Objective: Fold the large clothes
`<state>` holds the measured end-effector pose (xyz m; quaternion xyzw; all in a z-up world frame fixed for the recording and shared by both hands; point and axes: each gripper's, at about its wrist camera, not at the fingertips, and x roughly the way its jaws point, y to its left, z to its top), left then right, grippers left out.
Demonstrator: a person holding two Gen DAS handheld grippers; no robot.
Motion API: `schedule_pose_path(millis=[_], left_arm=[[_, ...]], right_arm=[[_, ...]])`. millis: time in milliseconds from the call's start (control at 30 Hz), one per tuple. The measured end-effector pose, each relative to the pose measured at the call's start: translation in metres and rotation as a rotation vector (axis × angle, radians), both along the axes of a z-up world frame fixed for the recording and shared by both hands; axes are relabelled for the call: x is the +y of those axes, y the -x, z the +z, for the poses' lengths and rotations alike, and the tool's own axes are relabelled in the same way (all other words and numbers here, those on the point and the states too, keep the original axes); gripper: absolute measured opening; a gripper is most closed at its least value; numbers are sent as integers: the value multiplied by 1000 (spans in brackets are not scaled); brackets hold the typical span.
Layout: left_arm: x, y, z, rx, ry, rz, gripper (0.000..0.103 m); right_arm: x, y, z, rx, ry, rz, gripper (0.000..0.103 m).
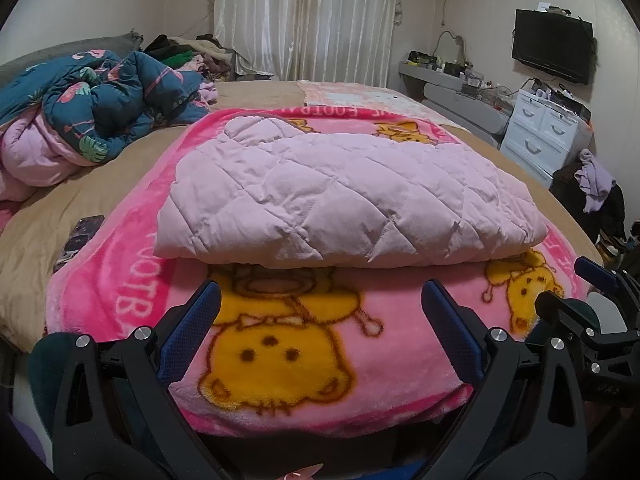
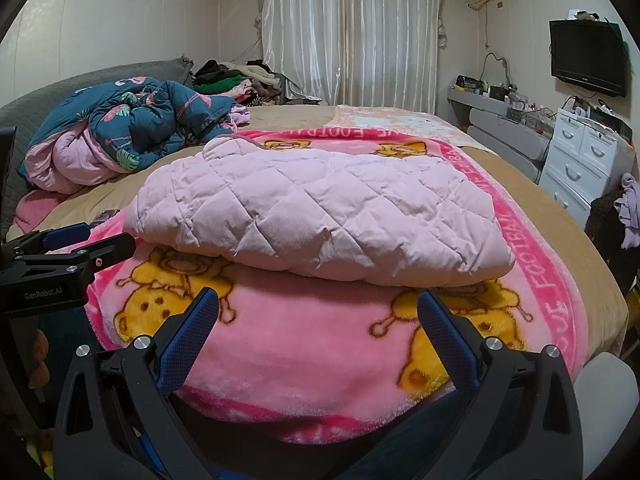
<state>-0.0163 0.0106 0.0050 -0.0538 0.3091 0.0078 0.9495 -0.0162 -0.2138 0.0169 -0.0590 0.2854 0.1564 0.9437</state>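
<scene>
A folded pink quilted jacket (image 1: 344, 196) is lying mid-blanket (image 1: 280, 360) near the bed's (image 1: 36, 248) front edge, while the left gripper (image 1: 320, 312) and right gripper (image 2: 318, 316) are hovering spread apart, empty; only the left view is showing a phone (image 1: 78, 240) at the blanket's left edge.

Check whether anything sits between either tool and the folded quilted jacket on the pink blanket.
Nothing visible does. The left tool and right tool are both open and empty, and only bare pink blanket lies between them and the near edge of the quilted jacket.
</scene>
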Motion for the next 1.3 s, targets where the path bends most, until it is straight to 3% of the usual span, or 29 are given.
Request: schedule_pose_path(millis=[1300], left_arm=[[-1,2,2,-16,-26,37,94]], right_arm=[[0,-1,1,-4,4,-1,99]])
